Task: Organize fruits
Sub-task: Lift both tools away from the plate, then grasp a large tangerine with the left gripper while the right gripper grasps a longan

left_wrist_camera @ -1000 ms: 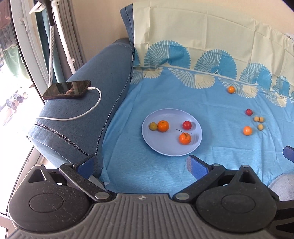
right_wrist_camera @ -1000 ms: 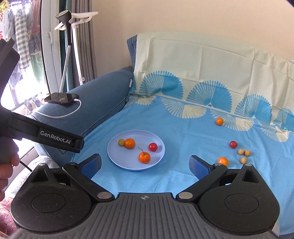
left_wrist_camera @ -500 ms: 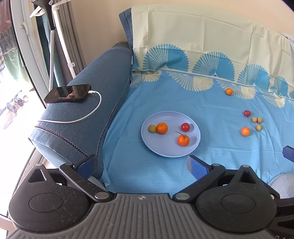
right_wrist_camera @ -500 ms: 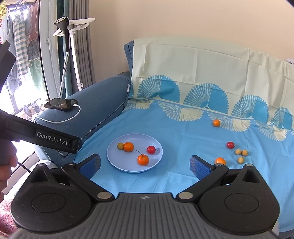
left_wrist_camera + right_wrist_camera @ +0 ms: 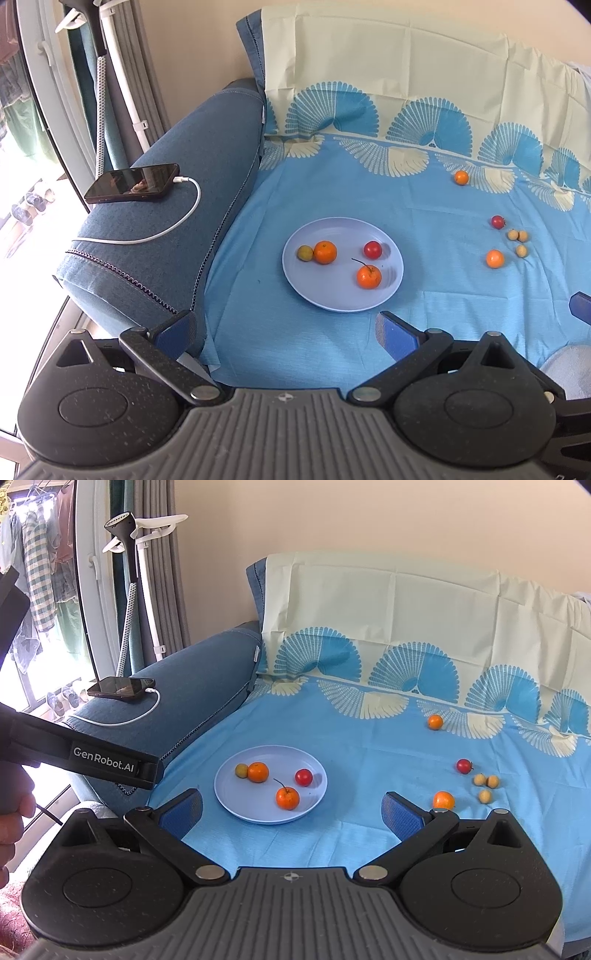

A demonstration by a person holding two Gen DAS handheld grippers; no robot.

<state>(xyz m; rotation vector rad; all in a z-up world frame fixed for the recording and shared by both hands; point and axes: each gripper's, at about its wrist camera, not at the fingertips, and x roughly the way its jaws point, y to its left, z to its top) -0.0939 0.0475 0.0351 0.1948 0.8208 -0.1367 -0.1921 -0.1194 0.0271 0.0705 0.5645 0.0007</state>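
beside sofa (image 5: 192, 672), "genrobot.ai" left claw (image 5: 110, 766)

Four fruits (image 5: 325, 252) lie on the plate (image 5: 343, 302); six loose fruits (image 5: 495, 258) lie right.

left claw (image 5: 284, 328) jaws spread wide, right claw (image 5: 291, 810) jaws spread wide, both holding nothing

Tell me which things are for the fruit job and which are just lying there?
For the job: plate, oranges, cherry tomatoes, small tan fruits.
Just lying about: phone, cable, steamer.
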